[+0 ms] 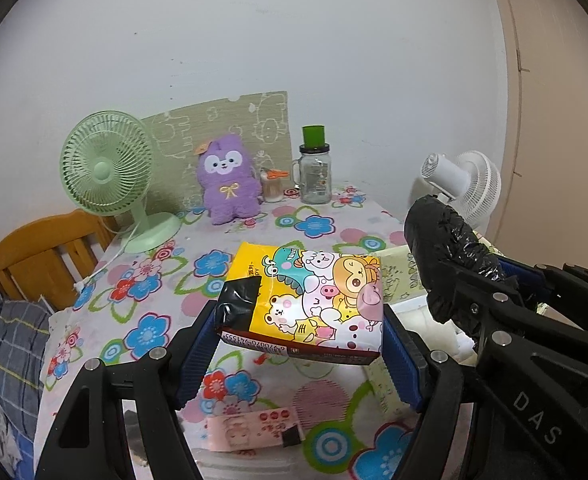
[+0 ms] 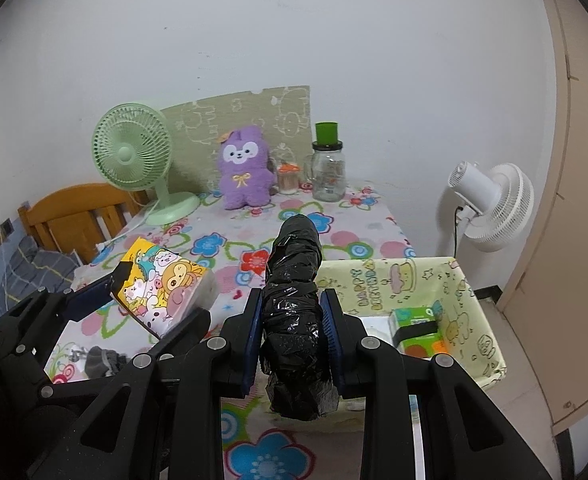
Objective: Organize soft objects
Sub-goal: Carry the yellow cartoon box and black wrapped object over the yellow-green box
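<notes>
The left gripper clamps the cartoon tissue pack, while the right gripper clamps the black wrapped roll beside the fabric basket.

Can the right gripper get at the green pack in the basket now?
Probably not: the right gripper is shut on the black wrapped roll. The green pack lies uncovered in the basket.

The tissue pack hides much of the basket behind it in the left wrist view, and the black roll covers the basket's far right. Small print along the pack's lower edge is too fine to read. Below the pack, a pink packet lies partly behind a gripper arm. In the right wrist view, the roll hides the basket's near-left corner, and a dark bundle left of it is too blurred to identify.
</notes>
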The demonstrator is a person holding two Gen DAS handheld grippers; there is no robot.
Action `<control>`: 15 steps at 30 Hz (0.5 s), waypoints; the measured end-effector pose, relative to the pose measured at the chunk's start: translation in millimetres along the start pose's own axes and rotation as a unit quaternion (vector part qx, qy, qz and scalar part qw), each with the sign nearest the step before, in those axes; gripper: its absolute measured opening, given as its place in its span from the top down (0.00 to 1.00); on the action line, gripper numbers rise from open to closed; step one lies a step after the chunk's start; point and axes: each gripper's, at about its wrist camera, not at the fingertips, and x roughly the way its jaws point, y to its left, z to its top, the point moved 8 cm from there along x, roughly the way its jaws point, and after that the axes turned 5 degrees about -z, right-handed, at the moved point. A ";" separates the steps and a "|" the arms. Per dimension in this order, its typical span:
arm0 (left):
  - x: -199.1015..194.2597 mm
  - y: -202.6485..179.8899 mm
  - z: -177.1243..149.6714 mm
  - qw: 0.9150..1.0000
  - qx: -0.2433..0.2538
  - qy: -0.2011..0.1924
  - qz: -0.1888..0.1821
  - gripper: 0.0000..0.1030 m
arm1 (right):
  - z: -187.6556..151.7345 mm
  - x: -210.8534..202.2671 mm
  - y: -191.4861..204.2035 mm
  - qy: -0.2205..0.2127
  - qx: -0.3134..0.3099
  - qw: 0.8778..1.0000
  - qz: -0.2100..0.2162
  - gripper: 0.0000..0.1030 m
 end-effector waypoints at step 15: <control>26.4 -40.9 10.0 0.999 0.029 0.013 -0.025 0.25 | -3.0 14.6 -47.2 0.011 0.025 0.999 -0.022 0.69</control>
